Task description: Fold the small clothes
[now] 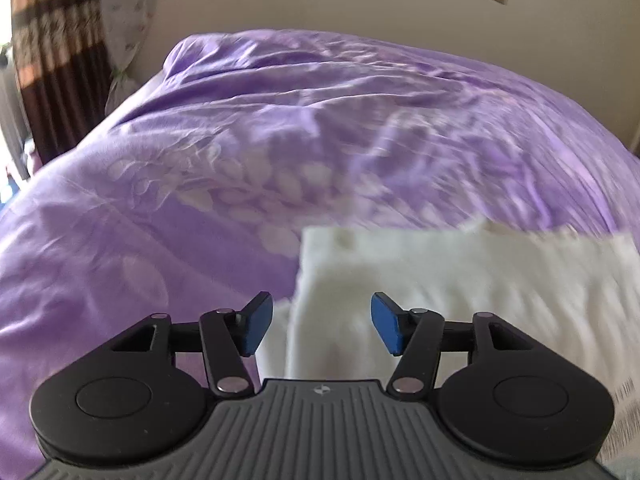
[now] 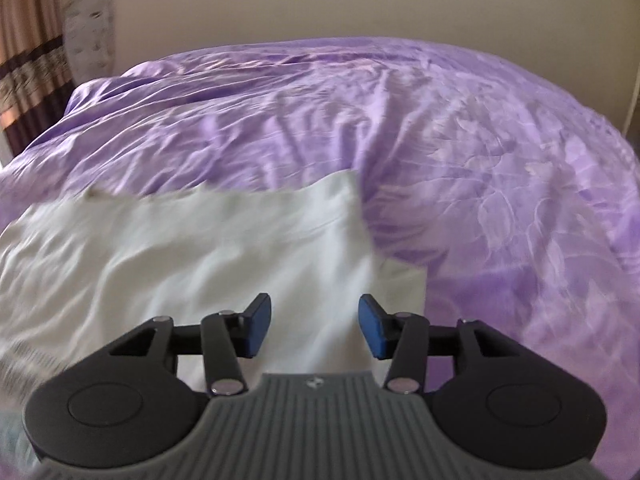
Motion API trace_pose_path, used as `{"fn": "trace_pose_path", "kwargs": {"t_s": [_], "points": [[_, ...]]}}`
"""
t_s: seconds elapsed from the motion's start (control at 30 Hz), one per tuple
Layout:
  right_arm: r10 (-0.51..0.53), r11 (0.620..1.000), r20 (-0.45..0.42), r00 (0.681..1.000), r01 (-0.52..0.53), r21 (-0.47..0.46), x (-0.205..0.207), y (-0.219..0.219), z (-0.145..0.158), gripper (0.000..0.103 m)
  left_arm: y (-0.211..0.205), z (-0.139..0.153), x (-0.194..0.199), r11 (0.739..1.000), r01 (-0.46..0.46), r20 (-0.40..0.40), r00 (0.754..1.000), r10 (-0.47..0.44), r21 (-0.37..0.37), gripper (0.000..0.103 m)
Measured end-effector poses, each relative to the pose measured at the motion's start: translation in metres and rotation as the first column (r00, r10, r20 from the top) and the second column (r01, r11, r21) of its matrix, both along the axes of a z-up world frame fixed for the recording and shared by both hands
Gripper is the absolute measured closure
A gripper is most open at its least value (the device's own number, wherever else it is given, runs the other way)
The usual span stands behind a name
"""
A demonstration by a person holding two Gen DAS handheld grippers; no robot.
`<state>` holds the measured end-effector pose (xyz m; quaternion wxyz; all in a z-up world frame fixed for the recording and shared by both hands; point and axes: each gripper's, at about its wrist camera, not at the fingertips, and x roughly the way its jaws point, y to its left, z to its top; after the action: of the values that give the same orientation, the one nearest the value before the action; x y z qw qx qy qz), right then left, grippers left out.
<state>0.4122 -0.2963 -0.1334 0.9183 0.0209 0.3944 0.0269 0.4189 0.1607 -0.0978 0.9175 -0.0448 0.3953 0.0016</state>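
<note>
A white garment (image 1: 460, 280) lies flat on the purple bedspread (image 1: 240, 160), partly folded, with a straight left edge. My left gripper (image 1: 316, 326) is open and empty, hovering above the garment's left edge. In the right wrist view the same white garment (image 2: 200, 248) spreads to the left, and its right edge ends near a lower corner flap. My right gripper (image 2: 314, 326) is open and empty above the garment's right part. Both views are blurred by motion.
The purple floral bedspread (image 2: 480, 160) covers the whole bed, wrinkled toward the far side. A beige wall (image 1: 360, 0) stands behind the bed. A brown striped curtain (image 1: 52, 60) and a pale patterned pillow (image 1: 124, 20) are at the far left.
</note>
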Motion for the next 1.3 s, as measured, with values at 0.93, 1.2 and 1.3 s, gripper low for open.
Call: {"fn": "trace_pose_path", "kwargs": {"t_s": [0.93, 1.2, 1.3], "points": [[-0.111, 0.986, 0.148, 0.983, 0.089, 0.144, 0.086, -0.03, -0.014, 0.096, 0.005, -0.004, 0.037, 0.996, -0.042, 0.174, 0.983, 0.056, -0.079, 0.098], [-0.127, 0.986, 0.059, 0.99, 0.12, 0.114, 0.097, -0.03, -0.034, 0.073, 0.006, -0.023, 0.038, 0.998, -0.059, 0.091, 0.994, 0.059, -0.008, 0.084], [-0.121, 0.986, 0.054, 0.991, 0.114, 0.119, 0.086, -0.036, -0.025, 0.065, 0.006, -0.012, 0.026, 0.998, -0.056, 0.104, 0.993, 0.056, -0.002, 0.079]]}}
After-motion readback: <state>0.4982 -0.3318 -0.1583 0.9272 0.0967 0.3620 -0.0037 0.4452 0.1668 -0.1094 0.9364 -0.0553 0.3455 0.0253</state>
